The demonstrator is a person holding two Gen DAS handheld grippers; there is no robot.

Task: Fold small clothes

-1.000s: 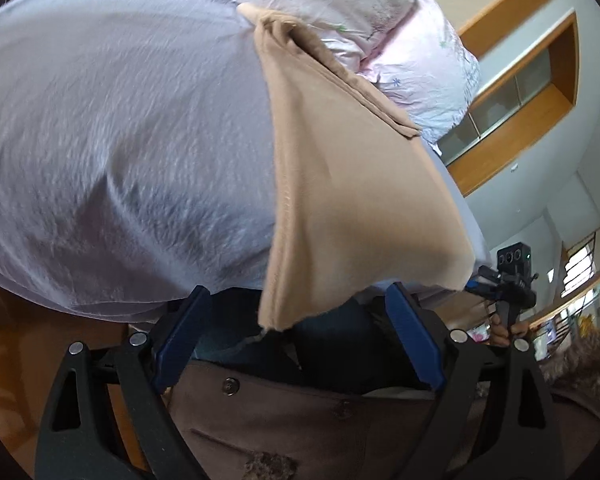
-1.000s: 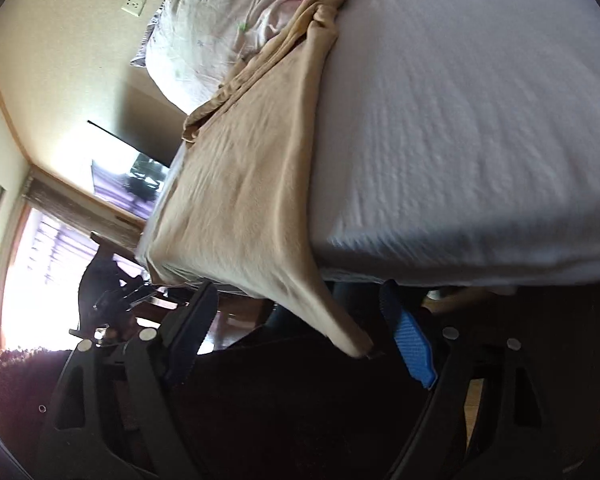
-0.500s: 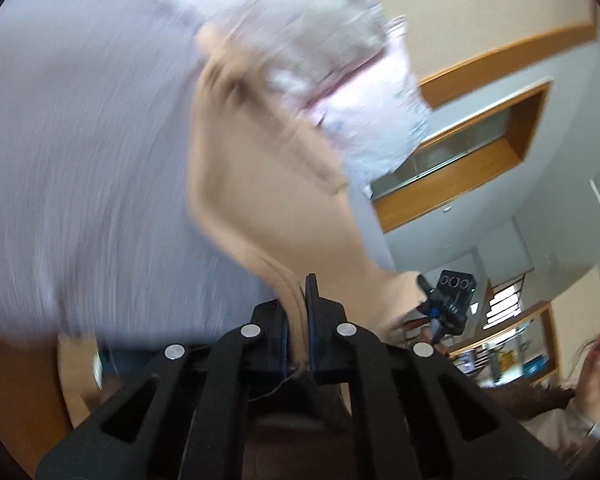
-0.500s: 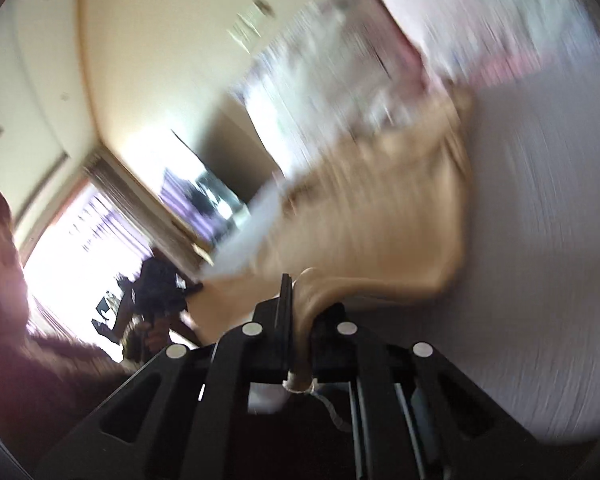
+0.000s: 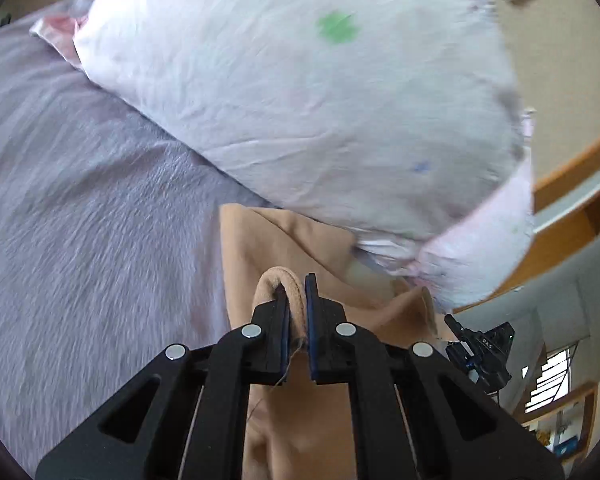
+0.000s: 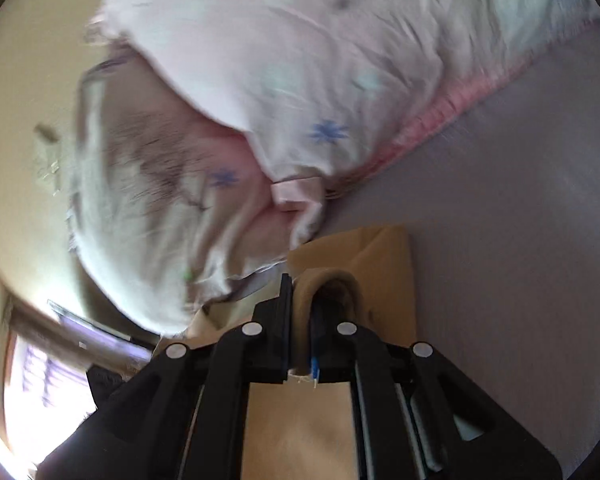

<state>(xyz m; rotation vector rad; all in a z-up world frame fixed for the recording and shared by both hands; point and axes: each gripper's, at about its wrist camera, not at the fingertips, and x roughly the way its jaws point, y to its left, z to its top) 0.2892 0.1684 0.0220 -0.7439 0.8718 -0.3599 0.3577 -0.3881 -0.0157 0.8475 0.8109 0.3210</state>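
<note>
Left wrist view: at the left, a lilac sheet (image 5: 80,208) covers the bed, its weave slightly blurred. Above and to the right of centre lies a big pale pillow (image 5: 300,92) with a green flower print. A tan garment (image 5: 256,248) lies on the sheet, its far edge tucked just under the pillow's near edge. The left gripper (image 5: 298,304) has its two black fingers pressed nearly together, pinching a rolled hem of the garment that loops over the left fingertip; more tan cloth hangs below between the arms of the tool. At the far right, wooden trim (image 5: 568,216) runs along a cream wall, and the other gripper's camera shows as a small black block just beyond the garment's right corner.

Right wrist view: at the left, a cream wall and a bright window (image 6: 40,380). The pillow (image 6: 284,60) fills the top and centre, blurred, with blue flower prints and a pink border. Near centre the right gripper (image 6: 300,308) is closed tight on a loop of the garment (image 6: 392,280), which lies folded just beside the pillow's corner. The sheet (image 6: 520,220) spreads to the right.
</note>
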